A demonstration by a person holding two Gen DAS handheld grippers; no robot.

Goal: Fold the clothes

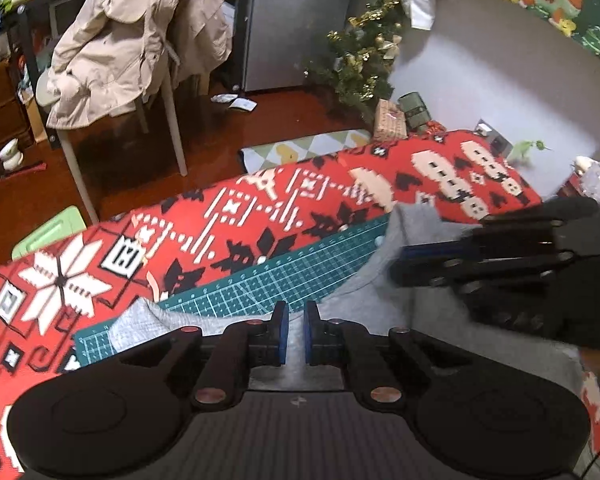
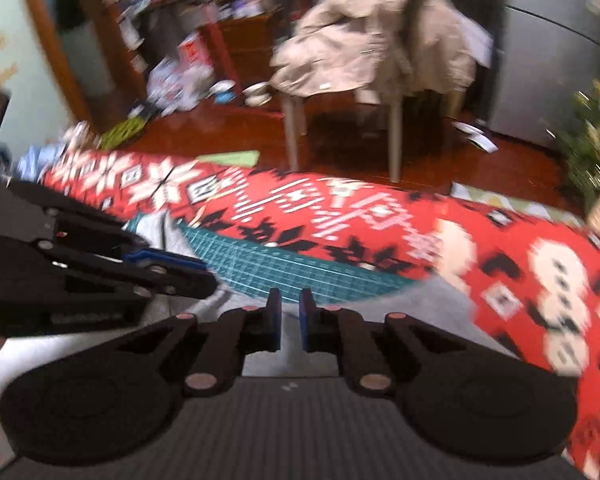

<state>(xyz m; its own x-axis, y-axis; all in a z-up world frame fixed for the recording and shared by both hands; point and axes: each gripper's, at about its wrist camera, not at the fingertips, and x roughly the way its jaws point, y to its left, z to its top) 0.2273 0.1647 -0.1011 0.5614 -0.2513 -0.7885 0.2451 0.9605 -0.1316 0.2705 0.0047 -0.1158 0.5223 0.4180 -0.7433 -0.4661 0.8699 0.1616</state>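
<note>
A grey garment [image 1: 420, 320] lies on a green cutting mat [image 1: 280, 276], which rests on a red patterned blanket [image 1: 220, 216]. My left gripper [image 1: 296, 314] sits at the garment's near edge, its blue pads nearly together with grey cloth pinched between them. My right gripper [image 1: 400, 260] comes in from the right, narrowed on a raised fold of the same cloth. In the blurred right wrist view, the right gripper [image 2: 290, 302] also has grey garment [image 2: 420, 300] between its pads. There the left gripper [image 2: 204, 276] lies at the left, over the mat [image 2: 300, 272].
Beyond the blanket [image 2: 340, 216] on the wooden floor stands a chair draped with a beige coat [image 1: 120, 48]. A grey cabinet [image 1: 296, 20], a small Christmas tree [image 1: 360, 60] and wrapped gifts [image 1: 390, 120] are further back. A pale green board [image 1: 52, 232] lies at the blanket's left edge.
</note>
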